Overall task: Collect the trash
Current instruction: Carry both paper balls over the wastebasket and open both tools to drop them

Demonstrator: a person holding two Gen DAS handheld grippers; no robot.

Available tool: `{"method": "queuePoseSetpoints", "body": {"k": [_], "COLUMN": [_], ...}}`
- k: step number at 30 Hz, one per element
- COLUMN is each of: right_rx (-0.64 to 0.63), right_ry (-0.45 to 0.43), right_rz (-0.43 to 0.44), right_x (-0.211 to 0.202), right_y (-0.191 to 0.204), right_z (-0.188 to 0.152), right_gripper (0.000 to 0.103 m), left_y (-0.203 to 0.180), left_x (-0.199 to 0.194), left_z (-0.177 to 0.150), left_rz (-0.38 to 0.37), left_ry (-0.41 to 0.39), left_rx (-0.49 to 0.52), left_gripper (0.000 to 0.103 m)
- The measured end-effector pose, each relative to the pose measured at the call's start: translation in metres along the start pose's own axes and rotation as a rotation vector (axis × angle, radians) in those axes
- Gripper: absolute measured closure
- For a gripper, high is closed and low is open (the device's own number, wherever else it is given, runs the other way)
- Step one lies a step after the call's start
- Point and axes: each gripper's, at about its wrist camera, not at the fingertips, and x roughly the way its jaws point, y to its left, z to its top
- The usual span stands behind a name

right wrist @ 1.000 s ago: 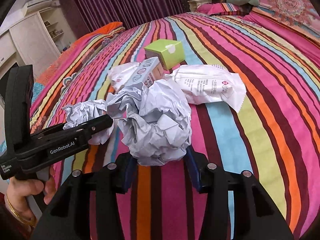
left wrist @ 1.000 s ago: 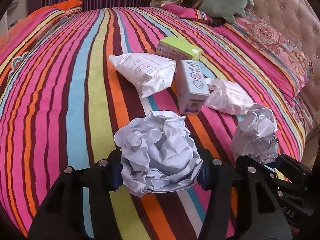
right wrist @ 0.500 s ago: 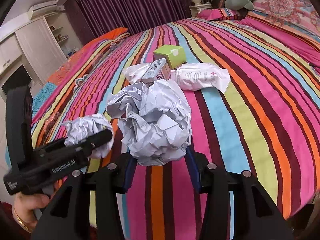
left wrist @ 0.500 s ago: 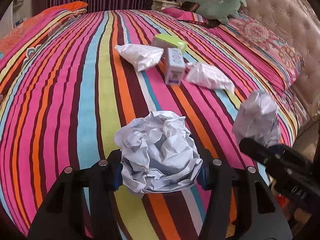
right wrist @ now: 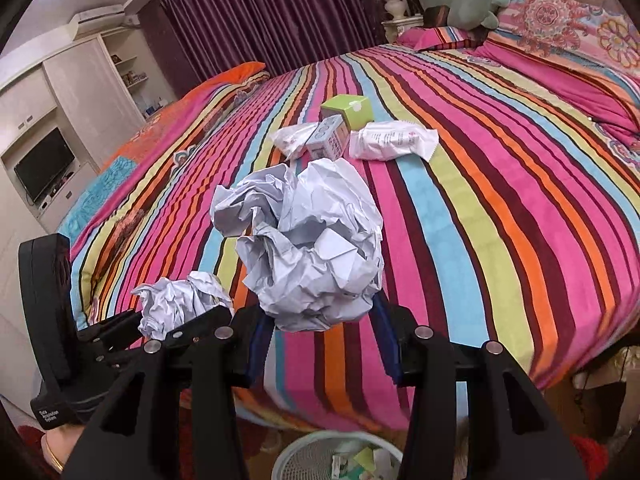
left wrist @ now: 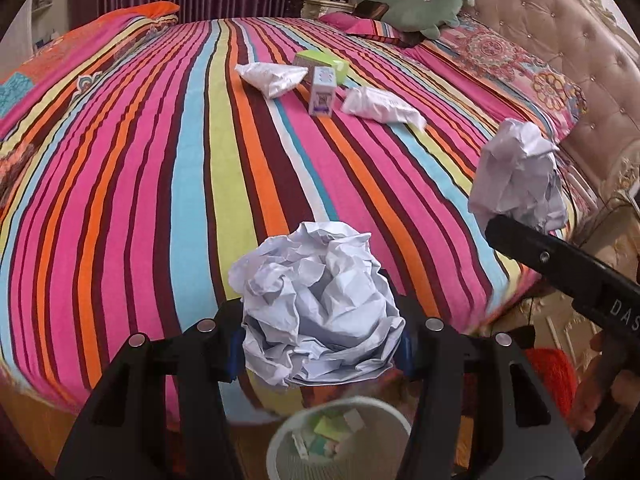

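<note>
My left gripper is shut on a crumpled white paper ball, held off the bed's near edge above a white mesh waste bin. My right gripper is shut on a second crumpled paper ball, also above the bin. Each gripper shows in the other's view: the right with its ball, the left with its ball. On the striped bed lie two white wrappers, a small pale box and a green box.
The bin holds some scraps. A green plush toy and pillows lie by the tufted headboard. A cupboard with a television stands at the left. Purple curtains hang behind the bed.
Both grippers have pulled back from the middle of the bed to beyond its near edge with their paper balls. The waste bin has come into view below them.
</note>
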Motion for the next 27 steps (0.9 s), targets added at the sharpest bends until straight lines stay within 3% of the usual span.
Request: {"method": "queuePoseSetpoints", "body": {"k": [15,21,27], "right_rx": [0.064,0.172,0.298], "right_ry": [0.159,0.325,0.559], "right_rz": [0.014,0.017,0.045], "right_x": [-0.032,-0.016,0.017], "right_y": [0.005,-0.009,-0.026], "right_z": [-0.087,-0.127,-0.164], "right_gripper": [0.06,0.06,0.06], "left_y": [-0.021,-0.017,-0.014], "left_x": [-0.024,-0.006,0.022], "left_z": [-0.105,-0.139,-0.161], "left_rz": [-0.016,-0.038,-0.075], "left_ry": [0.126,0.258,0.42], "left_rx": [-0.024,-0.085,-0.147], "left_gripper": [0.048,0.048,0.048]}}
